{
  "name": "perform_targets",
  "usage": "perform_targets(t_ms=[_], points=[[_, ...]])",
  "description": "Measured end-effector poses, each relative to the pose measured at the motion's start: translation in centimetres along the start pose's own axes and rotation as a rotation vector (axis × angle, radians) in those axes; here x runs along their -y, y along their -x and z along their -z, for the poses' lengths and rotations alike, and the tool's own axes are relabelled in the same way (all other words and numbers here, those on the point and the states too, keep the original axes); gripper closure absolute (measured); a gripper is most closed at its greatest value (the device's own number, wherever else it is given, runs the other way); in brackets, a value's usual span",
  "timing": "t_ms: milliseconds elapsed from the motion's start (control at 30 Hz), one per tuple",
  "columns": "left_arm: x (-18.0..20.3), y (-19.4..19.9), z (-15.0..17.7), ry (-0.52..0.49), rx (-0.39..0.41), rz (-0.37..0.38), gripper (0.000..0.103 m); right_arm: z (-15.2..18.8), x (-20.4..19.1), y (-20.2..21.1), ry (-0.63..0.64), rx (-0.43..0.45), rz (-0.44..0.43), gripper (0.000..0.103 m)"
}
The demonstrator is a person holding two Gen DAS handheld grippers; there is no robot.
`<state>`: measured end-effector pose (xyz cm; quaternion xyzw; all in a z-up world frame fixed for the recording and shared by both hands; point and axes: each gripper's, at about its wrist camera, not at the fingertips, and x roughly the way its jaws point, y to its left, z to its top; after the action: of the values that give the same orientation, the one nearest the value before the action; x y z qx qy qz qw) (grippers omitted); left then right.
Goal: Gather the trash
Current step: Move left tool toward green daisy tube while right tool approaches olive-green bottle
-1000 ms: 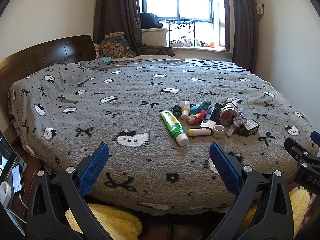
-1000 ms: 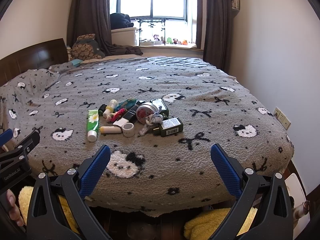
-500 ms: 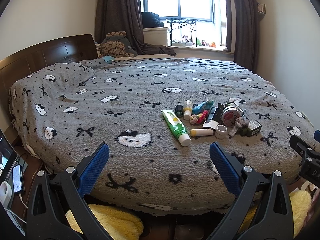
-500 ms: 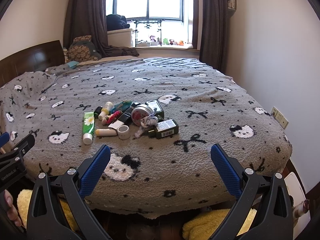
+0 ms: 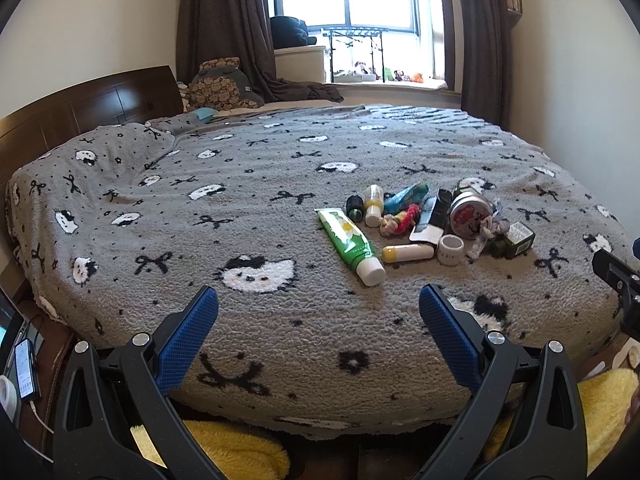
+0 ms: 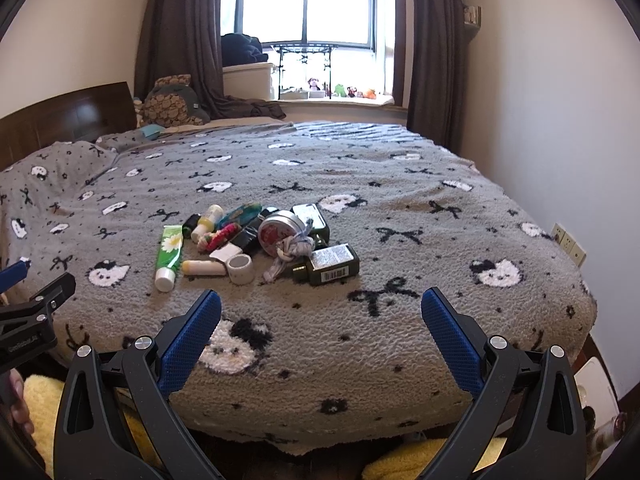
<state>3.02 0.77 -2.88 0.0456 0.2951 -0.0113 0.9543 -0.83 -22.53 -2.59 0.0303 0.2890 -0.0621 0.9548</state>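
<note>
Trash (image 6: 256, 244) lies in a loose cluster on the grey patterned blanket (image 6: 400, 208), well ahead of both grippers and untouched by either. Left gripper (image 5: 319, 320) hangs over the near edge of the bed with its blue-padded fingers (image 5: 188, 340) spread wide and nothing between them. Right gripper (image 6: 321, 320) is likewise spread wide and empty over the same edge, just to the right of the left one.

Nearest the grippers in the pile, a green tube (image 5: 350, 244) with a white cap lies on its side, cap toward the camera. Beside it rest a small yellow-and-white stick (image 5: 406, 253) and a white ring-shaped cap (image 5: 451, 249). A dark green box with a barcode (image 6: 334, 265) sits at the right end, touching a grey twist of cloth (image 6: 290, 252). Behind those, a round tin (image 6: 280, 230) leans tilted against the other pieces, with a small white bottle (image 6: 208, 222) and a pink-and-green scrunchie (image 6: 218, 238) toward the left.

A wooden headboard (image 5: 80, 108) stands at the left, and a curtained window (image 6: 306, 4) lights the far wall.
</note>
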Motion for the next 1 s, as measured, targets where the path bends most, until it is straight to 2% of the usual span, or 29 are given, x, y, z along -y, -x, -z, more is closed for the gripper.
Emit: perform_targets(t_ms=[100, 367, 567, 700, 800, 867, 1000], points=[[0.2, -1.2, 0.3, -0.016, -0.024, -0.002, 0.008, 0.5, 0.7, -1.4, -0.031, -0.036, -0.021, 0.003], [-0.6, -5.4, 1.1, 0.021, -0.104, -0.014, 0.008, 1.8, 1.7, -6.0, -0.030, -0.106, 0.030, 0.003], [-0.4, -8.6, 0.9, 0.022, -0.157, 0.027, 0.008, 2.2, 2.0, -10.0, -0.025, -0.162, 0.017, 0.003], [0.8, -10.9, 0.3, -0.006, -0.177, 0.052, 0.008, 1.9, 1.8, -12.3, -0.012, -0.171, 0.005, 0.003], [1.4, -13.1, -0.2, 0.001, -0.223, 0.069, 0.009, 1.5, 1.8, -14.2, 0.006, -0.186, 0.008, 0.003], [1.8, -14.4, -0.5, -0.001, -0.239, 0.064, 0.015, 1.2, 1.8, -15.4, 0.002, -0.194, 0.001, 0.003], [2.4, -16.1, -1.0, -0.001, -0.265, 0.059, 0.015, 0.7, 1.3, -17.4, 0.041, -0.216, 0.025, 0.003]])
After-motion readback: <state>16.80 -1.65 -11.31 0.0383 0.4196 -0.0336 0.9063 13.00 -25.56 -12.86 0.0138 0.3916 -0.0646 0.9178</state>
